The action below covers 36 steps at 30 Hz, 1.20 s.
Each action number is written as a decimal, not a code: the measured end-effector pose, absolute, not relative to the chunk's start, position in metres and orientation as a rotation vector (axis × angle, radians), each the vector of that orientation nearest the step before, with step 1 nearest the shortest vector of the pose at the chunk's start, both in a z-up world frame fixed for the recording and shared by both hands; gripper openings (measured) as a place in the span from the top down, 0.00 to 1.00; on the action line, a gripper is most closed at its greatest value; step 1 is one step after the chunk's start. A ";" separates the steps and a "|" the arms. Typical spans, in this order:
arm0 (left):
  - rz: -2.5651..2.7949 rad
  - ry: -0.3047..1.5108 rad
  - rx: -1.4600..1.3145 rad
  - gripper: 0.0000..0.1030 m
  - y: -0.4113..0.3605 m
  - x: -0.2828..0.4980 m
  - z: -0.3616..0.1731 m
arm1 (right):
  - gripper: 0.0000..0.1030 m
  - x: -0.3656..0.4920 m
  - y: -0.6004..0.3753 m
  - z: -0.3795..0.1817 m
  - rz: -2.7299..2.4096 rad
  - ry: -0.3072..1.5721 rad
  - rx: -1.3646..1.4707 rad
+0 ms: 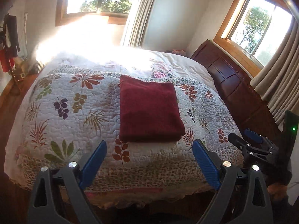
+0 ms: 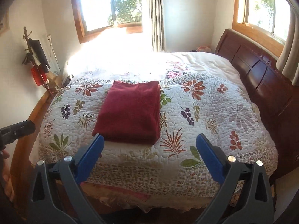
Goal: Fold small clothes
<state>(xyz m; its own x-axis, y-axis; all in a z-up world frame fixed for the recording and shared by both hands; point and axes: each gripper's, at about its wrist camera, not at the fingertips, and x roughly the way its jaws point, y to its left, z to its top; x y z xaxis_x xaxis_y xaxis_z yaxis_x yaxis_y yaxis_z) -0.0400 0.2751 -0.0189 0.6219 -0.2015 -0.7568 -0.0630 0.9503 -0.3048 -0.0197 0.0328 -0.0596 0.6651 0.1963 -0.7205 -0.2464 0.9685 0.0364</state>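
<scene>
One red cloth (image 1: 149,110) lies folded into a neat rectangle on the bed (image 1: 74,100), near its front edge and about midway across, flat on the leaf-print quilt. Two claws hang in the air before that front edge. The left claw (image 1: 149,147) has its blue fingers (image 1: 93,160) spread wide, grasping nothing. The right claw (image 2: 149,140) is likewise released and empty, just short of the cloth. Two windows (image 2: 110,5) light the room; one dark headboard (image 2: 261,74) lines the bed's right edge.
</scene>
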 end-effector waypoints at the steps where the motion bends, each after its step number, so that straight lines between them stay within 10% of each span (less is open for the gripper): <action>1: -0.076 0.894 -0.314 0.10 0.269 -0.051 -0.012 | 0.03 -0.028 0.032 -0.050 0.245 0.814 -0.085; 36: -0.054 0.851 -0.305 0.10 0.211 -0.168 0.013 | 0.03 -0.140 0.022 -0.014 0.229 0.789 -0.053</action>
<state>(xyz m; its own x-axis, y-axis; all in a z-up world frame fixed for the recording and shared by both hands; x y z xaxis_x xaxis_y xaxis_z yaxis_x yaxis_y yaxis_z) -0.1681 0.2111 0.0127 0.6605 -0.1678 -0.7318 -0.0742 0.9553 -0.2861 -0.1401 0.0216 -0.0142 0.6814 0.1841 -0.7084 -0.2234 0.9740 0.0382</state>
